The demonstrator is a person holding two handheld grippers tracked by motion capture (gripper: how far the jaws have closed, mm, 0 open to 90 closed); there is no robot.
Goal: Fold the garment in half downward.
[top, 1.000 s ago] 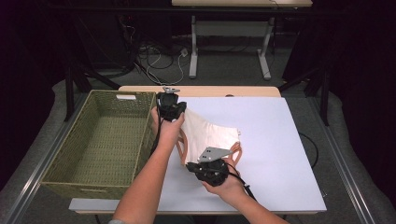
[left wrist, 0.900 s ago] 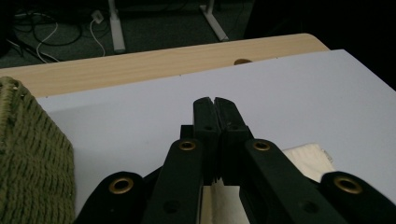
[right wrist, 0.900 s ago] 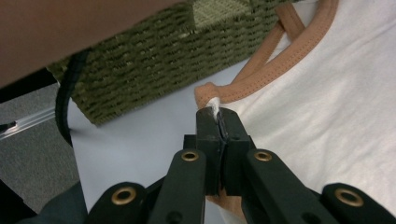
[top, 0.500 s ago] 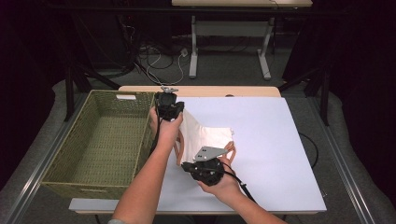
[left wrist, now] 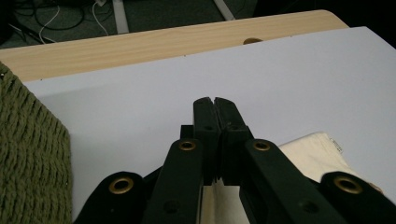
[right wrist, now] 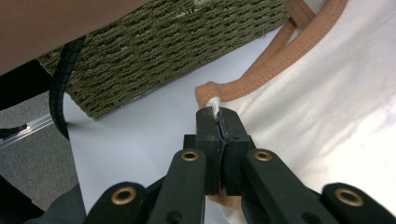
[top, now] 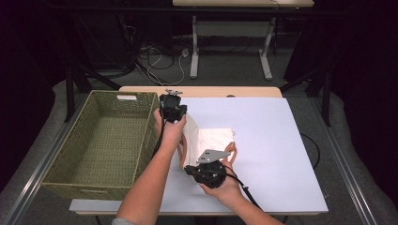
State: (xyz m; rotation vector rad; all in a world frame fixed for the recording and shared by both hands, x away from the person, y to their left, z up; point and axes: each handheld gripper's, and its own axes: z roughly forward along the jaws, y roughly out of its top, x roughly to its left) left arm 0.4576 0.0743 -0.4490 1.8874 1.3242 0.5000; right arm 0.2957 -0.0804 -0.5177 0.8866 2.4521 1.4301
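Note:
A cream cloth tote bag point(top: 213, 140) with orange-brown handles point(top: 232, 150) lies on the white table top point(top: 272, 140). Its left edge is lifted off the table between my two grippers. My left gripper point(top: 174, 108) is held above the bag's far left corner with its jaws shut, and cream cloth point(left wrist: 317, 149) hangs just under them. My right gripper point(top: 188, 169) is at the bag's near left corner. In the right gripper view its jaws point(right wrist: 218, 114) are shut on the orange-trimmed edge of the bag point(right wrist: 327, 102), and a tuft of cloth pokes out at the tips.
An empty green woven basket point(top: 103, 140) stands at the left end of the table, close beside both hands; its wall point(right wrist: 163, 51) is right in front of my right gripper. A wooden strip point(top: 202, 90) borders the table's far edge. Cables lie on the floor beyond.
The bag's left part has been drawn up and in toward the right, so the cloth looks narrower on the table. Both hands have stayed almost in place.

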